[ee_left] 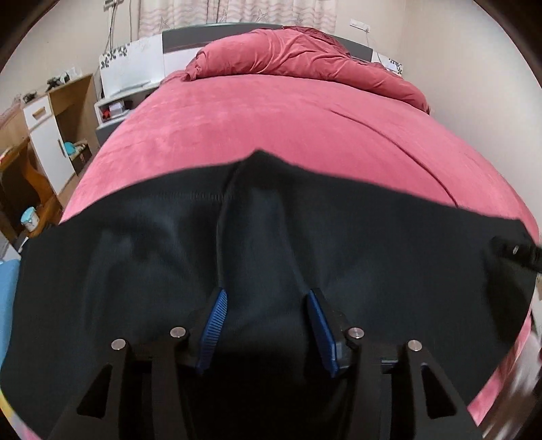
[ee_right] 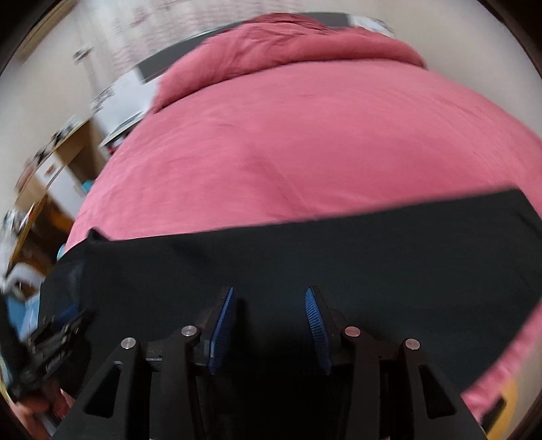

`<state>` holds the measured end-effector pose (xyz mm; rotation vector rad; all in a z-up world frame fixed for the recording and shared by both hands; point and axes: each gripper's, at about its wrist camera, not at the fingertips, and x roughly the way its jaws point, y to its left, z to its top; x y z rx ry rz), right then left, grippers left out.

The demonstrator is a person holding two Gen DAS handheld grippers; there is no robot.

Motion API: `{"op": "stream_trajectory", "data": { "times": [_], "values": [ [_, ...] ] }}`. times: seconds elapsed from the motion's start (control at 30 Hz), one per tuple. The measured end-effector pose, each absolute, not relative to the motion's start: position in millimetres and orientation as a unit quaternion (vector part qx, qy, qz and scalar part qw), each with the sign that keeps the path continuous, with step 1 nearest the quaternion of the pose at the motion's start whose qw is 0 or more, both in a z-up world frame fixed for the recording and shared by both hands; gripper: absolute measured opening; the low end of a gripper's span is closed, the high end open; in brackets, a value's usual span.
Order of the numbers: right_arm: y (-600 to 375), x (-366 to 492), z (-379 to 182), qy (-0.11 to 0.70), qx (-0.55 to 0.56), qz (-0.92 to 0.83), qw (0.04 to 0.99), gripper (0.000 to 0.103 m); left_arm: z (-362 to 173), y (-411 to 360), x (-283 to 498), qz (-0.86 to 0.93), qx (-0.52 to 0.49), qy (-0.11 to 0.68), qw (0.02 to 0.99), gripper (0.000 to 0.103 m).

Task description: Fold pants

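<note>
While the black pants (ee_left: 169, 257) lie spread flat across the near end of the red bed (ee_left: 271, 128), both tongs hang just above them. The left tongs (ee_left: 267, 304) stand parted with nothing pinched between the blue pads, and the right tongs (ee_right: 271, 304) likewise gape over dark cloth, gripping nothing.

The pants (ee_left: 169, 243) are plain black, lower half of the frame, no print visible. The bed cover (ee_left: 271, 128) is a uniform dusty red-pink, as is the bunched duvet (ee_left: 305, 57) at upper centre. The left gripper (ee_left: 267, 314) is black with ribbed blue pads (ee_left: 213, 325); the right gripper (ee_right: 271, 314) matches. The headboard (ee_left: 189, 40) is dark grey beside white panels. The curtain (ee_left: 237, 10), top of frame, is pale with a wavy star pattern. The cabinet (ee_left: 50, 128), at left, is light wood with white doors.
</note>
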<state>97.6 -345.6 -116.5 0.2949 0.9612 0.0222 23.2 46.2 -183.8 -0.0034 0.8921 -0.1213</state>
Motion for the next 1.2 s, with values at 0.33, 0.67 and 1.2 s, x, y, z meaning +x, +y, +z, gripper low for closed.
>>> {"op": "stream_trajectory", "data": {
  "times": [0.33, 0.67, 1.2],
  "values": [
    [-499, 35, -126, 0.444, 0.260, -0.124, 0.848, 0.053, -179, 51, 2, -0.040, -0.047, 0.463, 0.884, 0.054],
    [-611, 4, -149, 0.391, 0.404, -0.192, 0.805, 0.060, -169, 68, 8, -0.043, -0.120, 0.507, 0.853, 0.055],
    [-642, 38, -167, 0.314, 0.483, -0.154, 0.803, 0.037, -175, 67, -1, -0.045, -0.110, 0.515, 0.849, 0.055]
  ]
}}
